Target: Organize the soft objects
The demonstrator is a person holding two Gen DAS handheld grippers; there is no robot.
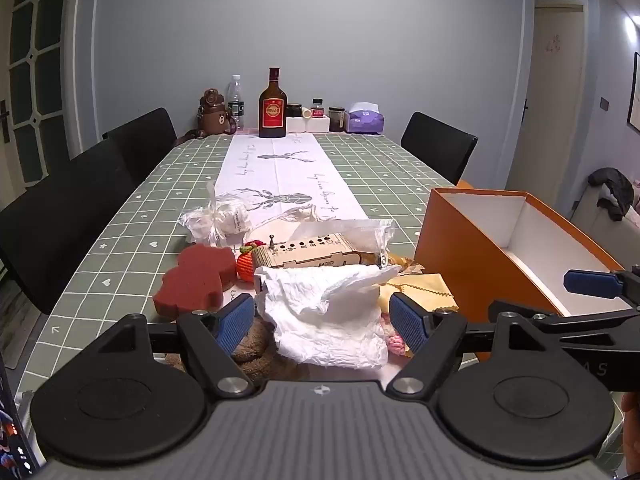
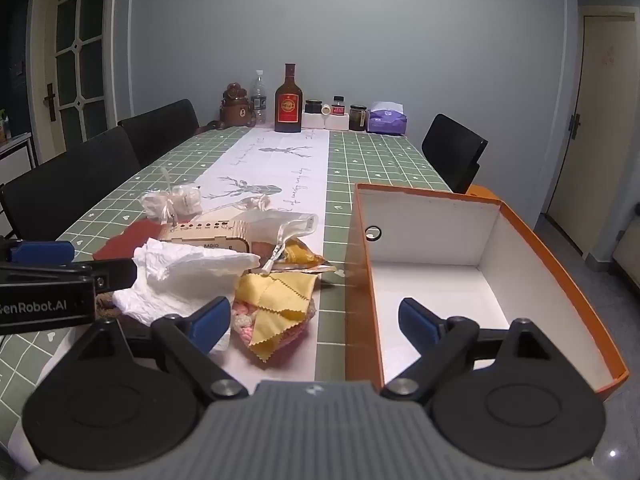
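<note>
Nothing is in the box [image 2: 492, 240] yet; sorting has not started.
Tissue [image 1: 328, 304], yellow cloth [image 2: 280, 296] and sponge [image 1: 196, 276] lie left of it; left gripper [image 1: 322, 316] and right gripper [image 2: 316, 320] gape empty.

Left gripper [image 1: 322, 318]: jaws spread wide, nothing clamped, angled downward. Right gripper [image 2: 314, 320]: jaws likewise wide apart, empty, angled downward, positioned just right of the left.

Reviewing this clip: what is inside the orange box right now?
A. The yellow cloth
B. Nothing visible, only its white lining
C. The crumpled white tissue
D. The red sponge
B: the orange box shows only bare white floor and walls; the soft items lie outside it.
</note>
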